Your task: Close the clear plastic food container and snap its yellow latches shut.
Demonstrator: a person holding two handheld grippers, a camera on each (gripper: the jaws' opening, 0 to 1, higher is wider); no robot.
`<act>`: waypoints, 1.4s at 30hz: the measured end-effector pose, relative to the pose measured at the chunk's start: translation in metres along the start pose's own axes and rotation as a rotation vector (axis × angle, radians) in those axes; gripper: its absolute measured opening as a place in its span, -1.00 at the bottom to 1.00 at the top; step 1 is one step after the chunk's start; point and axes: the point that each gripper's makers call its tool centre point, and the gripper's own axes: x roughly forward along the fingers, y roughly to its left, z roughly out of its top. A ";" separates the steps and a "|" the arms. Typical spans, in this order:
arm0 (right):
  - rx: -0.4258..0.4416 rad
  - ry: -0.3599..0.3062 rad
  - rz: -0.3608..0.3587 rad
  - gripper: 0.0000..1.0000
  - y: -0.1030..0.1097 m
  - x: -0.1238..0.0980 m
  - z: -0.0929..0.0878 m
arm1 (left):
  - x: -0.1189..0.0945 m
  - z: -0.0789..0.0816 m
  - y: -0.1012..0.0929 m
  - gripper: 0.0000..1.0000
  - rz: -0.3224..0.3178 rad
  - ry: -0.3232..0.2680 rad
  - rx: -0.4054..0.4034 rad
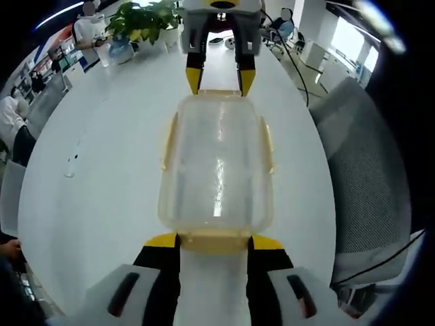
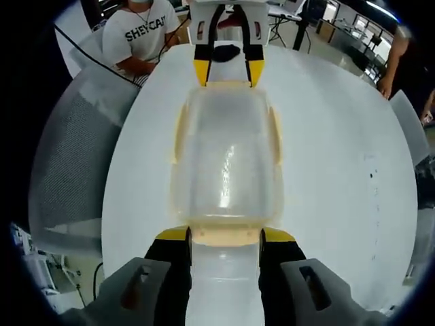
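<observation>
Jaws of left gripper point(image 1: 213, 242) and right gripper point(image 2: 225, 236) stand apart, bracketing yellow end latches of the clear rectangular plastic food container point(image 1: 217, 170), lid seated, on white round table point(image 1: 102, 190); latching seems next, needing inward presses

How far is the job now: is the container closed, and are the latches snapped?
Done: the lid sits on the container, on the table. In hand: the left gripper and right gripper face each other, each with open jaws beside an end latch. Left: the side latches seem to flare outward; whether any has snapped I cannot tell.
</observation>
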 end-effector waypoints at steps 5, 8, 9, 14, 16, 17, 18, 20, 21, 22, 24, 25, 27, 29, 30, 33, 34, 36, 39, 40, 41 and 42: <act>-0.002 0.000 -0.001 -0.31 0.000 -0.003 -0.005 | 0.002 0.005 0.001 -0.35 -0.001 -0.001 -0.003; -0.001 0.000 -0.001 -0.31 0.000 -0.006 -0.010 | 0.003 0.012 -0.001 -0.35 -0.001 0.000 -0.001; -0.002 0.001 -0.002 -0.31 0.000 -0.007 -0.012 | 0.003 0.013 -0.001 -0.35 -0.001 0.000 0.000; -0.001 0.006 -0.003 -0.30 0.000 -0.011 -0.023 | 0.008 0.023 0.000 -0.35 -0.002 0.002 0.000; 0.000 0.009 -0.001 -0.30 0.000 -0.012 -0.026 | 0.010 0.026 0.000 -0.35 -0.004 0.002 0.000; 0.000 0.008 -0.002 -0.30 0.000 -0.013 -0.027 | 0.010 0.027 0.000 -0.35 -0.004 0.003 0.002; 0.000 0.007 -0.003 -0.30 0.000 -0.013 -0.027 | 0.011 0.028 0.000 -0.35 -0.004 0.003 0.000; 0.003 0.005 -0.003 -0.30 0.000 -0.014 -0.029 | 0.011 0.030 0.000 -0.35 -0.003 0.000 0.000; 0.003 0.005 -0.002 -0.30 0.000 -0.014 -0.030 | 0.012 0.031 -0.001 -0.35 -0.006 0.002 -0.001; 0.002 0.005 -0.002 -0.30 0.000 -0.014 -0.030 | 0.012 0.031 -0.001 -0.35 -0.006 0.003 -0.001; 0.002 0.006 -0.002 -0.30 0.001 -0.014 -0.031 | 0.012 0.032 -0.001 -0.35 -0.007 0.005 0.000; 0.001 0.007 -0.002 -0.30 0.001 -0.014 -0.031 | 0.012 0.032 -0.001 -0.35 -0.007 0.005 0.001; 0.002 0.009 -0.003 -0.30 0.001 -0.014 -0.032 | 0.013 0.032 -0.001 -0.35 -0.008 0.006 0.002; -0.002 0.016 -0.004 -0.30 0.001 -0.014 -0.034 | 0.014 0.034 -0.002 -0.35 -0.008 0.008 0.001; -0.004 0.019 -0.004 -0.30 0.001 -0.013 -0.034 | 0.014 0.034 -0.002 -0.35 -0.008 0.008 0.004; -0.001 0.019 -0.001 -0.30 0.002 -0.014 -0.035 | 0.015 0.034 -0.002 -0.35 -0.014 0.006 0.000; 0.001 0.019 -0.002 -0.30 0.002 -0.014 -0.036 | 0.015 0.035 -0.002 -0.35 -0.012 0.006 0.001; 0.002 0.020 0.001 -0.30 0.002 -0.015 -0.035 | 0.016 0.035 -0.002 -0.35 -0.016 0.006 -0.002; 0.006 0.020 0.004 -0.30 0.001 -0.015 -0.036 | 0.016 0.035 -0.001 -0.35 -0.017 0.007 -0.002; 0.006 0.020 0.003 -0.30 0.001 -0.015 -0.036 | 0.016 0.035 -0.001 -0.35 -0.016 0.008 0.000; 0.007 0.020 0.004 -0.30 0.002 -0.015 -0.036 | 0.016 0.035 -0.001 -0.35 -0.018 0.009 -0.002; 0.006 0.021 0.004 -0.30 0.002 -0.015 -0.036 | 0.016 0.035 -0.001 -0.35 -0.019 0.010 -0.002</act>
